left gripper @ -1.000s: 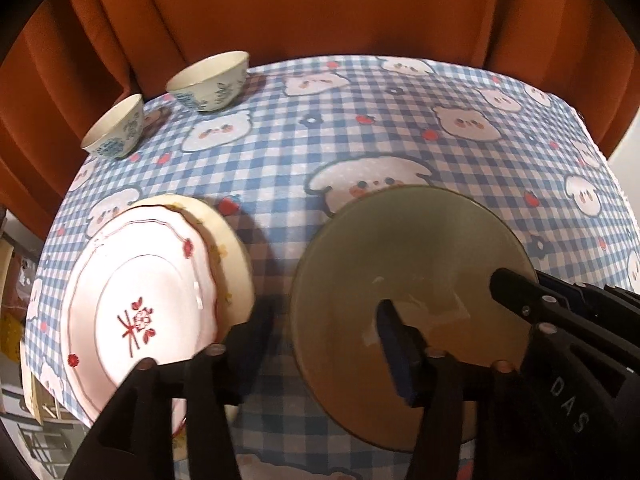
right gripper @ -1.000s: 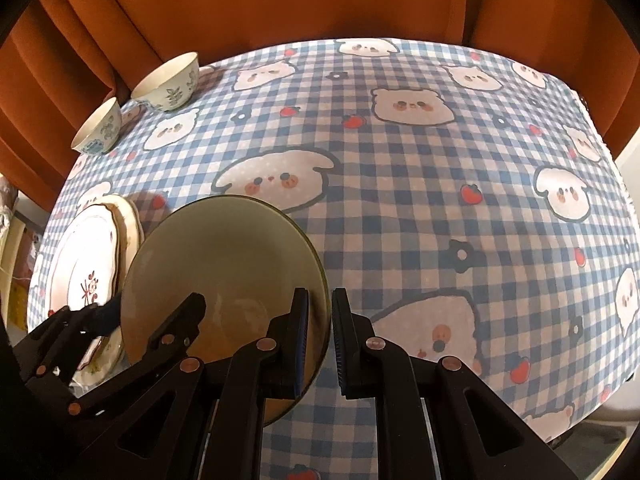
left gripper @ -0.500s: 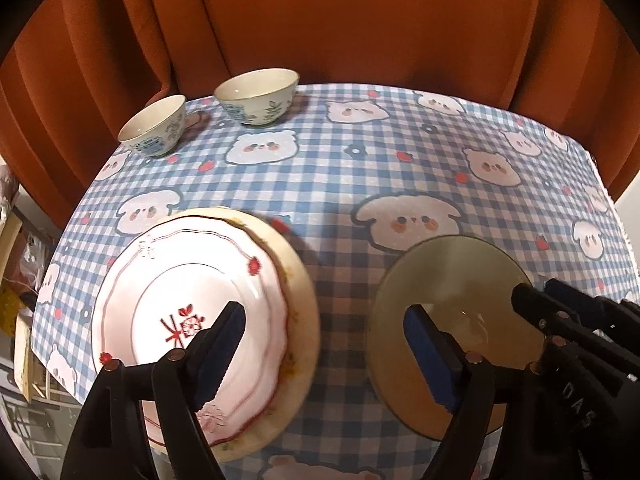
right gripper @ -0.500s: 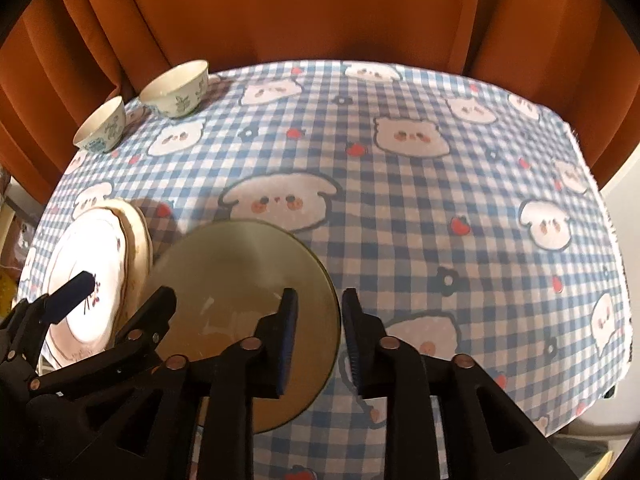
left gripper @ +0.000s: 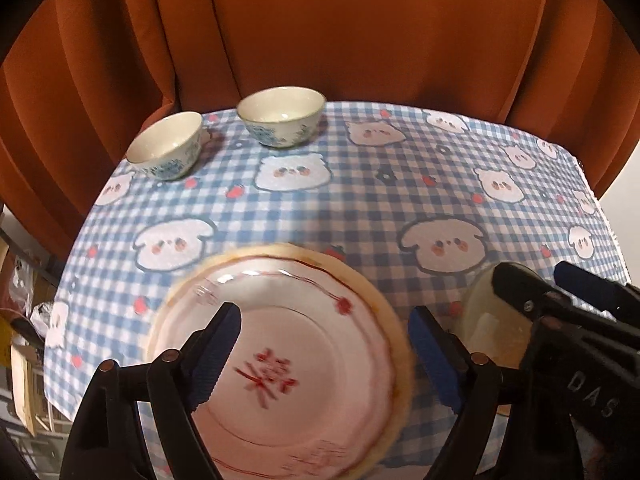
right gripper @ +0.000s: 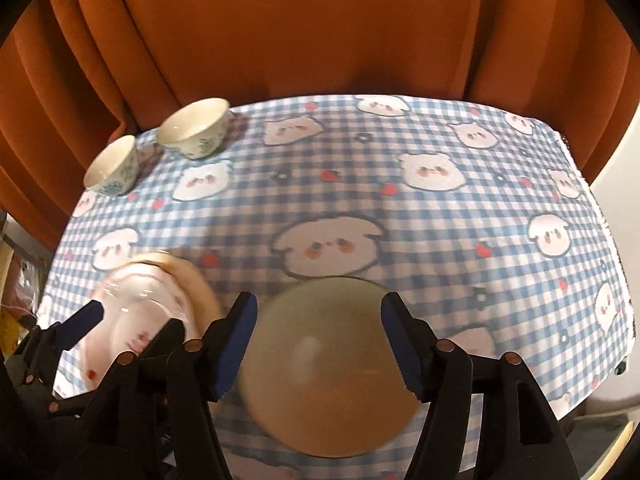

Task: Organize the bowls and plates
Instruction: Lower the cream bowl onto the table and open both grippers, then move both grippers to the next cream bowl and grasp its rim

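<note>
A white plate with red flower marks (left gripper: 288, 364) lies on a cream plate (left gripper: 396, 332) at the table's front left. My left gripper (left gripper: 324, 354) is open and empty, its fingers spread above this stack. An olive-brown plate (right gripper: 328, 364) lies flat on the cloth to the right of the stack. My right gripper (right gripper: 320, 346) is open and empty, its fingers spread either side of that plate. The white plate also shows in the right wrist view (right gripper: 136, 312). Two small blue-patterned bowls (left gripper: 168, 144) (left gripper: 282, 120) stand at the back left.
The table wears a blue checked cloth with bear prints (left gripper: 360, 200). Orange curtains (left gripper: 320, 32) hang close behind it. The table's right edge (right gripper: 600, 216) drops off beside a pale wall. Clutter shows below the left edge (left gripper: 24, 344).
My right gripper opened wide and let go of the olive-brown plate, which now lies on the cloth. Both grippers pulled back and up; my left one shifted left over the white plate.
</note>
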Motion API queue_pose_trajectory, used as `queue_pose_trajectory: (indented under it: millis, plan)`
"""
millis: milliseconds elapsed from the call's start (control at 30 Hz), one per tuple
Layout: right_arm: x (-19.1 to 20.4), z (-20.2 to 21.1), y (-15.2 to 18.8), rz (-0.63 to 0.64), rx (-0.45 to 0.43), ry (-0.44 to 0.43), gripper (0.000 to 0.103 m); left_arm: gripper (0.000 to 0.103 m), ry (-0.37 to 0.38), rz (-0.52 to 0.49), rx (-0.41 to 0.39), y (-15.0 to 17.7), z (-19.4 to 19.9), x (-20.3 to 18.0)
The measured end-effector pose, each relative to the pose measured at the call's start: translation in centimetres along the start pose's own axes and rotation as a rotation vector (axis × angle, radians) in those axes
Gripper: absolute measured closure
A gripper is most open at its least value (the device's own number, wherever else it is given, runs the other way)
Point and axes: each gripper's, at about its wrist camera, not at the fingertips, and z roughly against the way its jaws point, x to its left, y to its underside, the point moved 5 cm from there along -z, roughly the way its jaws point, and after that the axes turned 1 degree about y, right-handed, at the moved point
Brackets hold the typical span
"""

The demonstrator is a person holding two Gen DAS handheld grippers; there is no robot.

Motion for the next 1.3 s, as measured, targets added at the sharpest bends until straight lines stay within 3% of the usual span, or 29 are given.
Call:
queue_pose_trajectory:
  millis: [267, 400, 633, 733, 900, 1033, 1200, 1300]
  plan:
    - [6.8, 0.2, -1.1, 0.005, -0.029, 0.001, 0.032, 0.016, 0.005, -0.011, -0.010, -1.9, 0.2, 6.4]
    - [10.7, 0.5, -1.8, 0.024, -0.076, 0.004, 0.022, 0.016, -0.022, -0.038, -0.035, -2.9, 0.4, 9.4]
    - [16.3, 0.8, -3.8, 0.031, -0.154, 0.015, 0.013, 0.016, -0.011, -0.051, -0.048, -5.0, 0.3, 14.1]
    - [18.5, 0.6, -5.0, 0.046, -0.151, 0.015, 0.012, 0.006, -0.029, -0.044, -0.061, -6.0, 0.4, 15.8]
    - [21.2, 0.3, -7.0, 0.064, -0.169, -0.012, 0.011, 0.005, -0.029, -0.049, -0.109, -8.1, 0.2, 17.7]
    - [22.4, -1.4, -8.8, 0.041, -0.142, -0.079, 0.011, 0.008, -0.046, -0.036, -0.098, -10.0, -1.3, 19.1]
    - [23.8, -3.7, -11.2, 0.059, -0.142, -0.068, 0.011, 0.017, -0.048, -0.012, -0.105, -11.8, -3.6, 20.5]
    - [24.5, -5.4, -12.3, 0.060, -0.121, -0.070, 0.008, 0.019, -0.098, 0.014, -0.099, -12.8, -5.1, 21.8]
